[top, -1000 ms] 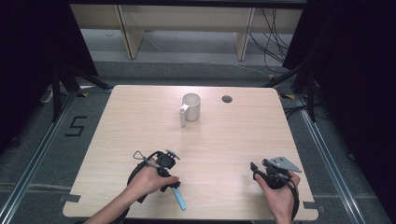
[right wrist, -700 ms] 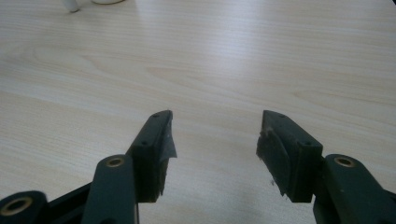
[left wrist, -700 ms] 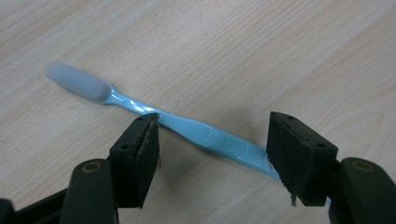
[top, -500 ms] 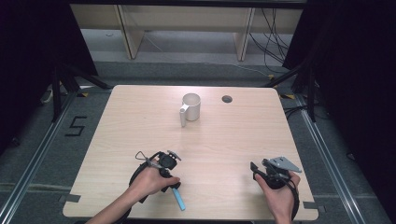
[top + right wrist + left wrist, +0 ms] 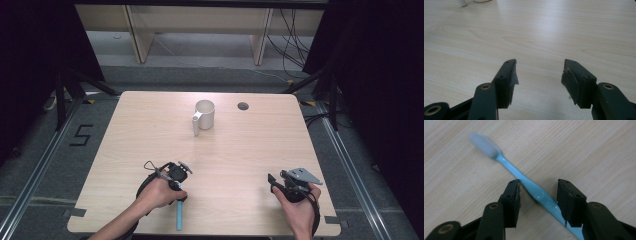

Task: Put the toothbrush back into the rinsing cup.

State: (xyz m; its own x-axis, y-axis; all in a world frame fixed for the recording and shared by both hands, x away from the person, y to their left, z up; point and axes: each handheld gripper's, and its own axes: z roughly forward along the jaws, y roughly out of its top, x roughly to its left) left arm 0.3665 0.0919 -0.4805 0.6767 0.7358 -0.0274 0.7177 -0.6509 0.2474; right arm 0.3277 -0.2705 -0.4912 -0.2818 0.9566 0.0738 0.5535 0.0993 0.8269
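Toothbrush point(image 5: 529, 186), light blue with a white head, is lying flat on the wooden table point(image 5: 250, 150) near the front edge; it is straddled by the left gripper point(image 5: 539, 195), whose jaws have just been closing and are now about half shut around the handle; the pads are not yet seen to press on it. The right gripper point(image 5: 539, 75) is held wide apart over bare wood, with nothing in it. A white mug point(image 5: 204, 116) is standing well apart, farther back. The grabbing step seems to be in hand; next, the jaws would need to be squeezed fully onto the handle, then the toothbrush lifted.
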